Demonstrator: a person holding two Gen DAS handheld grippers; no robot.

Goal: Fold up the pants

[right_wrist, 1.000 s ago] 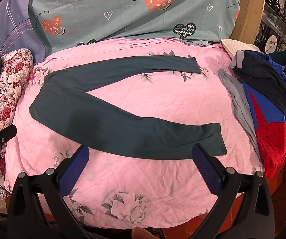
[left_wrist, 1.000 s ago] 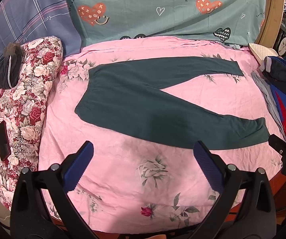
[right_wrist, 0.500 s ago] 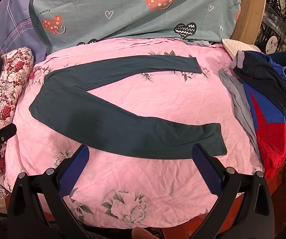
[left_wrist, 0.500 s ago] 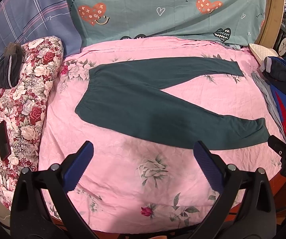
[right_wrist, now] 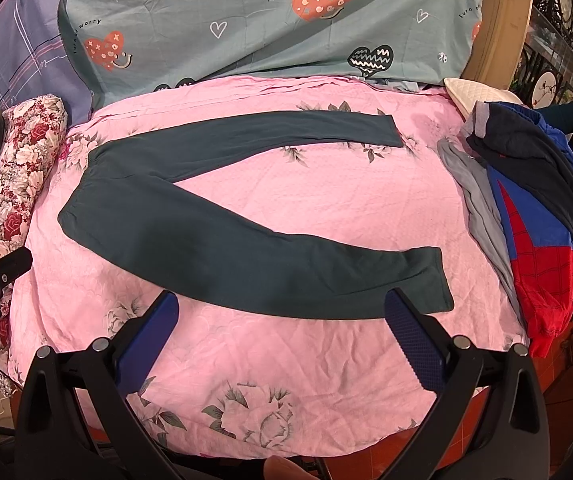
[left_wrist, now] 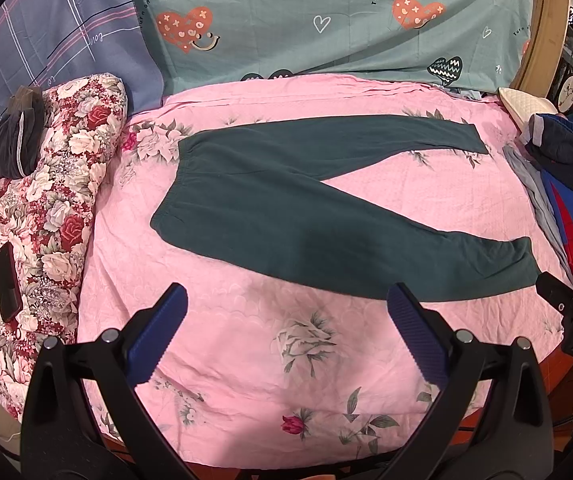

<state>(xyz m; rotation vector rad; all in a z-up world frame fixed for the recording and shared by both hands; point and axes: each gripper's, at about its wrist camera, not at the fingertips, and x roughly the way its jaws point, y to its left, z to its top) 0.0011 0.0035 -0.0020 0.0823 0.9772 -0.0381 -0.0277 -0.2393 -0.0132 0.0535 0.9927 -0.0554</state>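
Note:
Dark green pants [left_wrist: 286, 208] lie flat on the pink floral bed cover [left_wrist: 286, 360], waistband at the left, two legs spread in a V toward the right. They also show in the right wrist view [right_wrist: 214, 240]. My left gripper [left_wrist: 286, 312] is open and empty, hovering over the cover just in front of the near leg. My right gripper [right_wrist: 282, 316] is open and empty, its fingertips over the lower edge of the near leg, close to the near cuff [right_wrist: 434, 280].
A pile of clothes with a red and blue garment [right_wrist: 538, 248] lies at the right edge. A floral quilt [left_wrist: 34, 220] with a dark phone [left_wrist: 6, 280] and a dark folded item [left_wrist: 18, 136] lies at the left. Pillows [left_wrist: 326, 20] stand behind.

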